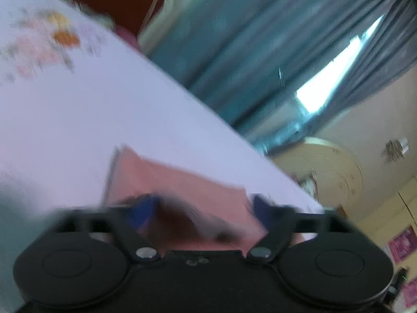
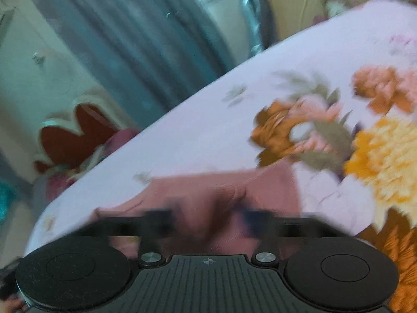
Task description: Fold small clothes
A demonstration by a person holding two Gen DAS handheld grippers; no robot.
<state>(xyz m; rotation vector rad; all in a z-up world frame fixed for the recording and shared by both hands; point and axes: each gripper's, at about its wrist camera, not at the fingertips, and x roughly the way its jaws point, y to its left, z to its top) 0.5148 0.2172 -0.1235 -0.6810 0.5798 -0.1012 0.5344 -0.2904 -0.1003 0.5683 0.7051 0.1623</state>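
A small pink garment (image 1: 179, 182) lies flat on the pale lilac flowered bedsheet (image 1: 78, 109). In the left wrist view my left gripper (image 1: 203, 208) is right over its near edge, with the blue-tipped fingers (image 1: 146, 211) spread apart and cloth between them. In the right wrist view the same pink garment (image 2: 224, 190) lies under my right gripper (image 2: 208, 219), whose fingers also stand apart over the cloth. Both views are badly motion-blurred, so I cannot tell whether either gripper touches the fabric.
The bedsheet (image 2: 208, 130) carries large orange and yellow flower prints (image 2: 378, 151). Blue-grey curtains (image 1: 260, 39) and a bright window (image 1: 331, 75) stand beyond the bed edge. A red and cream headboard (image 2: 73, 135) is at the left, a cream round-topped panel (image 1: 325, 167) at the right.
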